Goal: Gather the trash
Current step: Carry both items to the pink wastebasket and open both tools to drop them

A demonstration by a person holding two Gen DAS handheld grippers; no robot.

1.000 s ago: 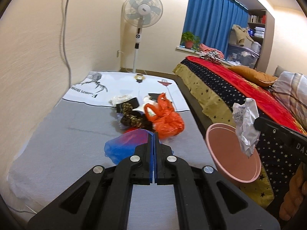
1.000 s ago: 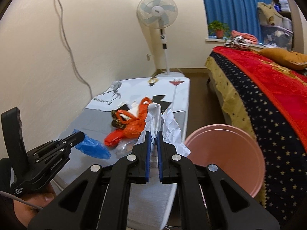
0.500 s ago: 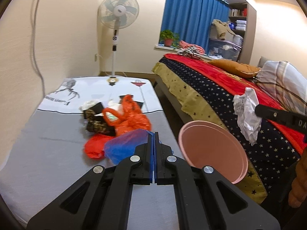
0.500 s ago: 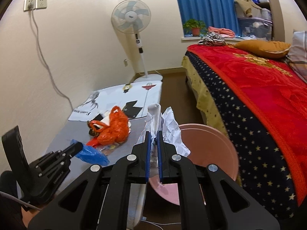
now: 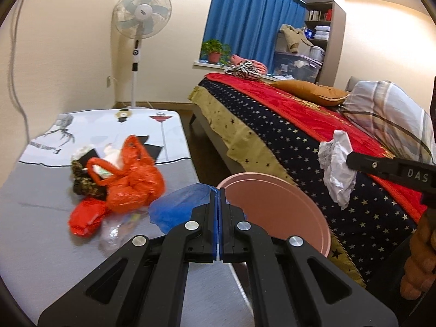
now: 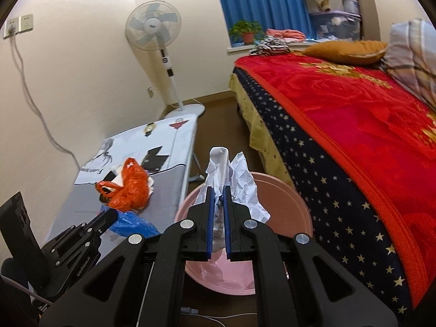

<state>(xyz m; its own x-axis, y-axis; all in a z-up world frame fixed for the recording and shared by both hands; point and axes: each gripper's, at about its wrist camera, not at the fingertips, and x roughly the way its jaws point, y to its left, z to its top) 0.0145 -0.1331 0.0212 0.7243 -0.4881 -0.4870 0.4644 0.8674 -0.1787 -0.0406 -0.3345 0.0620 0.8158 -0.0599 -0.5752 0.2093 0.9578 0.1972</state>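
My left gripper (image 5: 218, 190) is shut on a blue plastic bag (image 5: 178, 209), held at the table's right edge beside the pink bin (image 5: 283, 212). My right gripper (image 6: 217, 190) is shut on crumpled white paper (image 6: 239, 179) and holds it above the pink bin (image 6: 288, 196). The paper also shows in the left wrist view (image 5: 336, 174), to the right of the bin. The blue bag and left gripper show in the right wrist view (image 6: 130, 224). An orange plastic bag (image 5: 133, 179), a red wrapper (image 5: 84, 218) and dark patterned scraps (image 5: 81, 182) lie on the table.
The grey-and-white table (image 5: 41, 245) stands along the left wall. A bed with a red and starred cover (image 6: 354, 125) is on the right, a narrow floor gap between. A standing fan (image 5: 139, 27) is at the far end. White scraps lie inside the bin (image 6: 215, 272).
Both grippers have moved right toward the pink bin. The right gripper with the paper now hangs over the bin. The blue bag has reached the table's right edge.
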